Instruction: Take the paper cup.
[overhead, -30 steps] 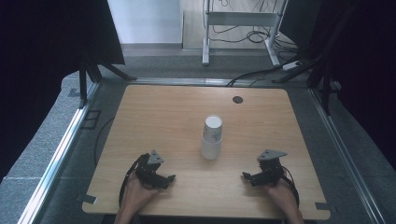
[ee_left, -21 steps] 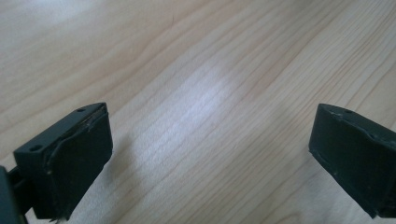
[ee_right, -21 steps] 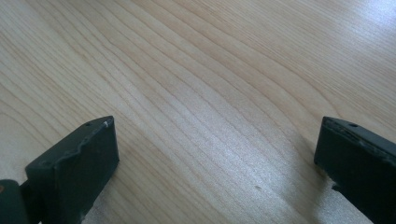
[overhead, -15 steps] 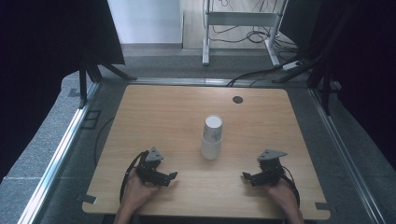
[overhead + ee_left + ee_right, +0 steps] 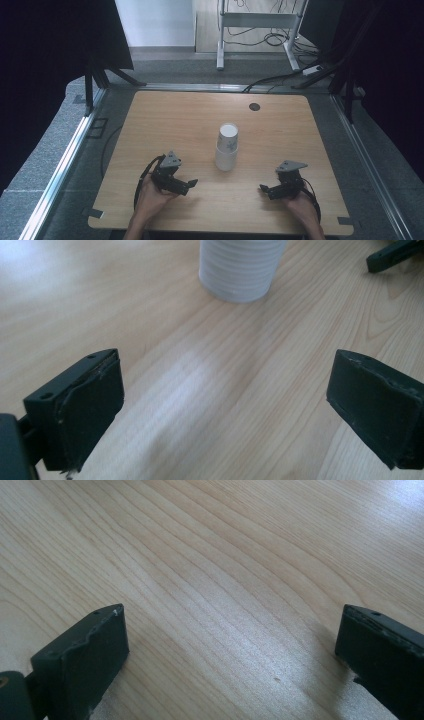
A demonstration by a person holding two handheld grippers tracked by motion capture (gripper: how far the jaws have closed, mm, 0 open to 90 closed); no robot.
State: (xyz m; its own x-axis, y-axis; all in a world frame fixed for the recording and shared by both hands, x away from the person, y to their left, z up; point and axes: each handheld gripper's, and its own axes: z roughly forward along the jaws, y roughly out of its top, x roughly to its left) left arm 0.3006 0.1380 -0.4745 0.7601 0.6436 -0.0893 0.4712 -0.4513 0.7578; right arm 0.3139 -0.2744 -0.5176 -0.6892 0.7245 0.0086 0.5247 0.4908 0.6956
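Observation:
A stack of white paper cups stands upright near the middle of the wooden table. My left gripper rests low on the table to the front left of the stack, open, its jaws pointing right toward it. The left gripper view has the ribbed base of the cup stack just ahead of the wide-apart jaws. My right gripper sits at the front right, open, jaws pointing left. Bare wood lies between the jaws in the right gripper view.
A small dark round hole marks the table's far right part. Metal rails run along both table sides over grey carpet. A white desk frame with cables stands beyond the far edge. Black curtains hang left and right.
My left gripper has shifted slightly to the right toward the cup stack. The right gripper and the cups have stayed put.

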